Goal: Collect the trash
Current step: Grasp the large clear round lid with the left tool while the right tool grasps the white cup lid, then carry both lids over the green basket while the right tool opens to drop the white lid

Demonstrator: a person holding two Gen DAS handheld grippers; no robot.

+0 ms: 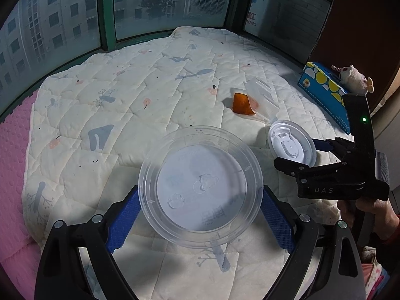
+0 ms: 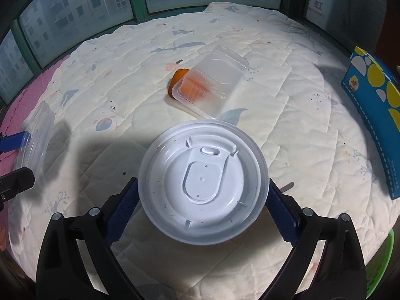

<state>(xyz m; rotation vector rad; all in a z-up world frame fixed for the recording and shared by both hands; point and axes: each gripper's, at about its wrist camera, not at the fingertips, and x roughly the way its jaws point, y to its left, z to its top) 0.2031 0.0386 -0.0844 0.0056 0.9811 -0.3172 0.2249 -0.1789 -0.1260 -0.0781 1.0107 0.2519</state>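
Quilted cream blanket filling both views. Blue tissue box at right edge of right wrist view. Clear round lid low centre, clamped between left gripper pads. White cup lid low centre, gripped across its rim by right gripper. Clear plastic tray upper centre, touching orange peel.

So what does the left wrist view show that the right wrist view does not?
Only the left wrist view: the plush toy on the blue box, the person's hand holding the right tool, and the clear lid's full face.

Only the right wrist view: the clear tray from its open side.

Both: the quilt, white lid and orange scrap.
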